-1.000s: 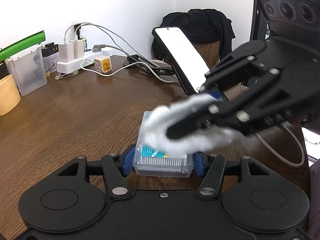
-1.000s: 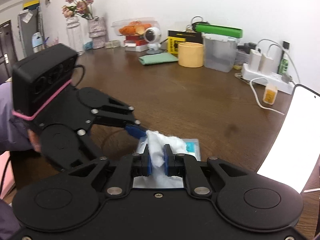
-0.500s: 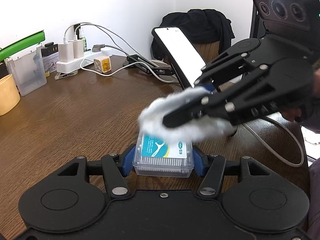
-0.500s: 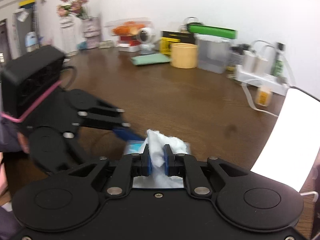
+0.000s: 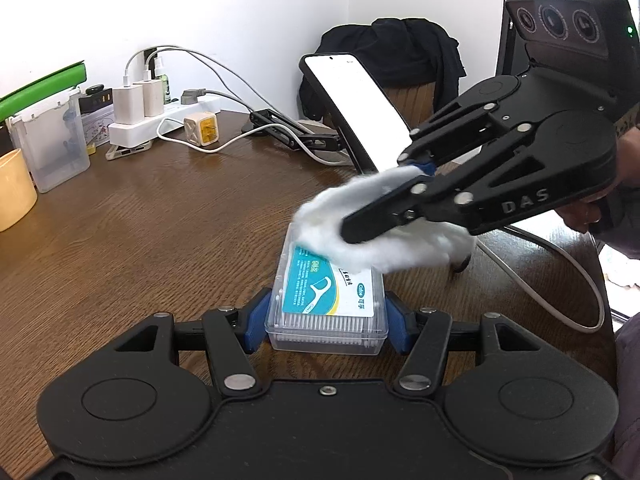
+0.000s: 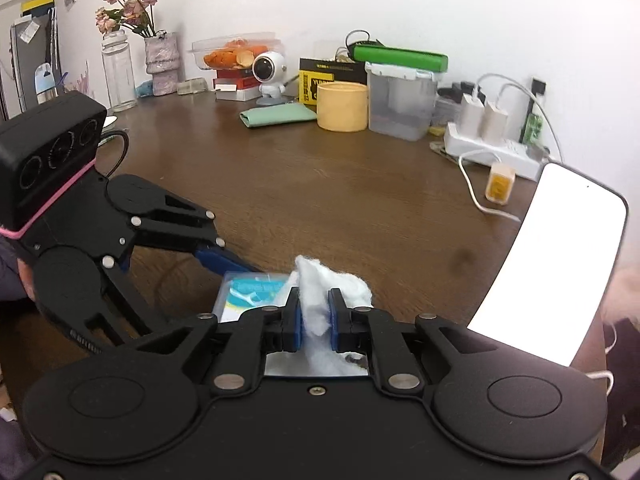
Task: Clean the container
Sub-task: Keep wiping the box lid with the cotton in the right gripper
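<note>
Steadying: box [image 5: 328, 304] is pinned on counter [image 5: 140, 232] by left tongs [image 5: 326, 320], so it cannot slide.
Wiping: cotton wad [image 5: 360, 236] is pinched in right tongs [image 6: 314, 320], apparently touching the lid's far end.

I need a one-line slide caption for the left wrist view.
Left gripper clamps clear plastic floss-pick box while right gripper wipes its lid with white cotton wad.

Far end of the container [image 5: 327, 300] under the cotton wad [image 5: 372, 236]; label print too small.
</note>
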